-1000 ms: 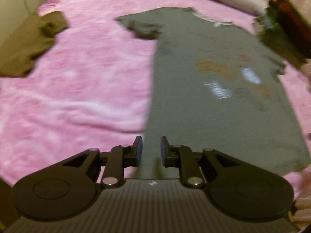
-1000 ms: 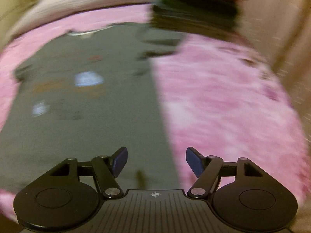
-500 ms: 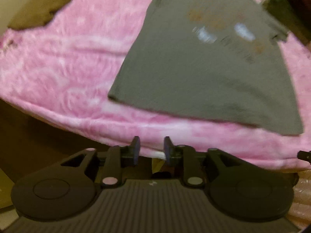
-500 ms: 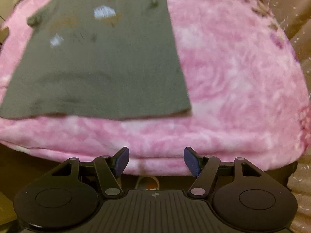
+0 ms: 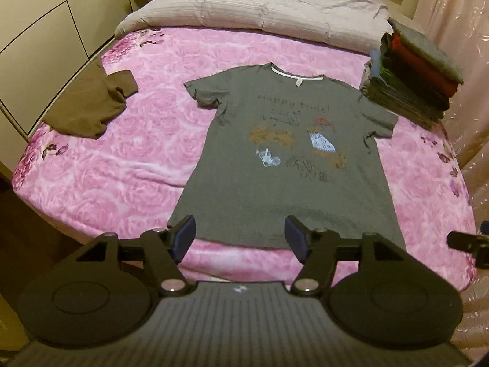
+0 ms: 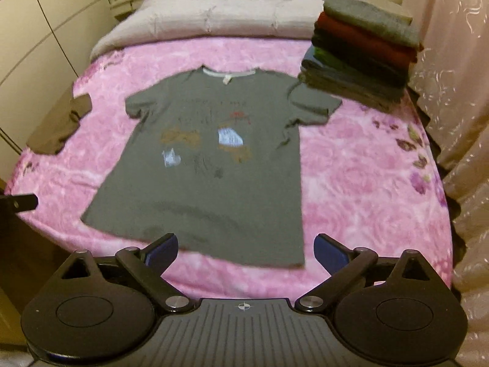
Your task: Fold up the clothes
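Two grippers hang above the near edge of the bed, neither holding anything. The left gripper point(image 5: 240, 238) has its blue-padded fingers spread wide, and the right gripper point(image 6: 244, 249) is spread wide as well; both sit clear of the cloth, just short of the hem.

Just beyond them a grey T-shirt point(image 5: 287, 171) lies flat and face up on the pink floral bedspread point(image 5: 122, 165), hem toward the near edge, collar toward the far end, both short sleeves laid out to the sides. Printed drawings and the words "Happy time!" show across its chest.

To the left of the shirt, well apart from it at the left edge of the bed, a brown garment point(image 5: 91, 104) lies crumpled. At the far right, a stack of folded clothes point(image 5: 415, 70) in grey, red, green and dark layers stands touching the shirt's right sleeve. Farthest off, a pale rumpled duvet point(image 5: 259, 3) covers the head of the bed.
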`<state>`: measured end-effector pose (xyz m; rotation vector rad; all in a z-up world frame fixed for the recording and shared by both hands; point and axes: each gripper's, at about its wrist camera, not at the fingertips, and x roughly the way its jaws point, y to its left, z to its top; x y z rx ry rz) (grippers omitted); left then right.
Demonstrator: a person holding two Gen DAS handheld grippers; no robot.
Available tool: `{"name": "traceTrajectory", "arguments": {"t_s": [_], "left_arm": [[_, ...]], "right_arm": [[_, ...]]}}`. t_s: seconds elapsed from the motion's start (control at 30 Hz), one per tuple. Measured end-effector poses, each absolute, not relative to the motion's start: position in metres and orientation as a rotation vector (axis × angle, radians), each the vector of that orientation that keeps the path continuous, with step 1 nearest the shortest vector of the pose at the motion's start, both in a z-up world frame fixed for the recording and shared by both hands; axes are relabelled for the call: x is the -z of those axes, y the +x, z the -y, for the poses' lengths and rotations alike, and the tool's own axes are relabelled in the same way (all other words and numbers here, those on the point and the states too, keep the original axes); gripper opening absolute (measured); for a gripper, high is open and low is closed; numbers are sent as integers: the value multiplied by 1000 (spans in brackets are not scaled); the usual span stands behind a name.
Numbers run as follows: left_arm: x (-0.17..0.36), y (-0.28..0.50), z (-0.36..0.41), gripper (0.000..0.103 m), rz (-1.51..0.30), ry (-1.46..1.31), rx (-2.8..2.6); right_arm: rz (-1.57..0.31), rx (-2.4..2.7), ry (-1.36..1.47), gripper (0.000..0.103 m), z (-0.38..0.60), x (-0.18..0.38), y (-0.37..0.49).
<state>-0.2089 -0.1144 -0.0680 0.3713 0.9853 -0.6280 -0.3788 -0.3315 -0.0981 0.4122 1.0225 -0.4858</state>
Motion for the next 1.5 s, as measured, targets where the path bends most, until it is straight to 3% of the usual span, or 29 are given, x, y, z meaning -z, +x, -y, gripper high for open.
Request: {"name": "traceTrajectory", "arguments": {"t_s": [1.07,1.5], "left_arm": [[64,-255,125,65,-995,527,652],[88,-210,134,65,-1069,512,640]], "right_arm": [[-1099,503,469,98,320,95,-406],[-1144,502,517,98,336,117,-375]]}}
